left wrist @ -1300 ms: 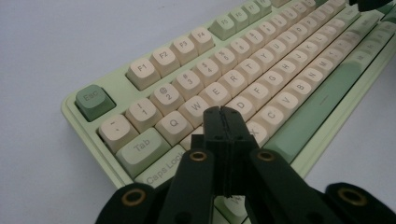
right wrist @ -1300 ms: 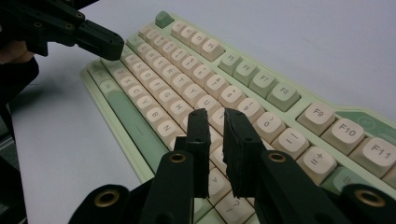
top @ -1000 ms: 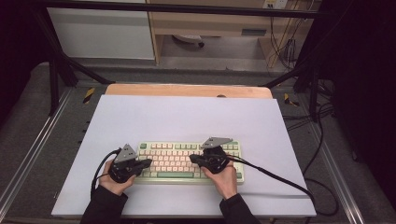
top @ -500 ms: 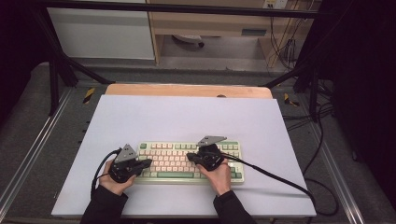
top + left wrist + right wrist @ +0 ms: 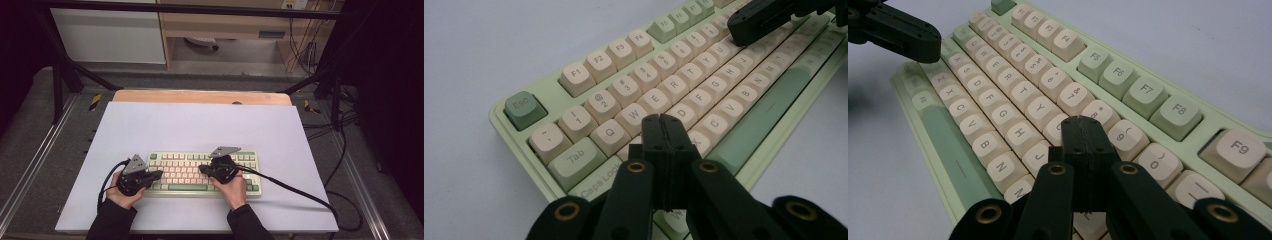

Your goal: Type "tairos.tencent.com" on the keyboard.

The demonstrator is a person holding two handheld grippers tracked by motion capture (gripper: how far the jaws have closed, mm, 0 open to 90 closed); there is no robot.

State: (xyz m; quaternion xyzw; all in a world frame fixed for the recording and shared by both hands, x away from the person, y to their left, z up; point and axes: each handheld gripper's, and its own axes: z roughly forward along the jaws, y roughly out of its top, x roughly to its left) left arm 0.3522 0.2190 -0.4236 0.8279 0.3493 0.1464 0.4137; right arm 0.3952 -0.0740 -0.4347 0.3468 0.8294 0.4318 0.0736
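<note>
Typing with clenched tips, both tongs hover over the green-and-cream keyboard [image 5: 202, 173] lying at the desk's [image 5: 200, 125] near edge: left tongs [image 5: 663, 131] above its A-S keys, right tongs [image 5: 1082, 134] near U-I. Pressing cleanly likely means descending straight onto one keycap, avoiding its neighbours.

Wide bare tabletop [image 5: 200, 127] beyond the keyboard [image 5: 172, 162], open for passing on both sides too. Narrow bare strip in front, taken up by both hands. Keyboard low and flat, lying across the near middle, the one obstacle on the surface. Left gripper [image 5: 156, 175] over its left end, right gripper [image 5: 202, 169] over its centre, jaws pressed together on both, a gap of keys between the tips. Cable [image 5: 295, 192] trailing across the right near corner.
</note>
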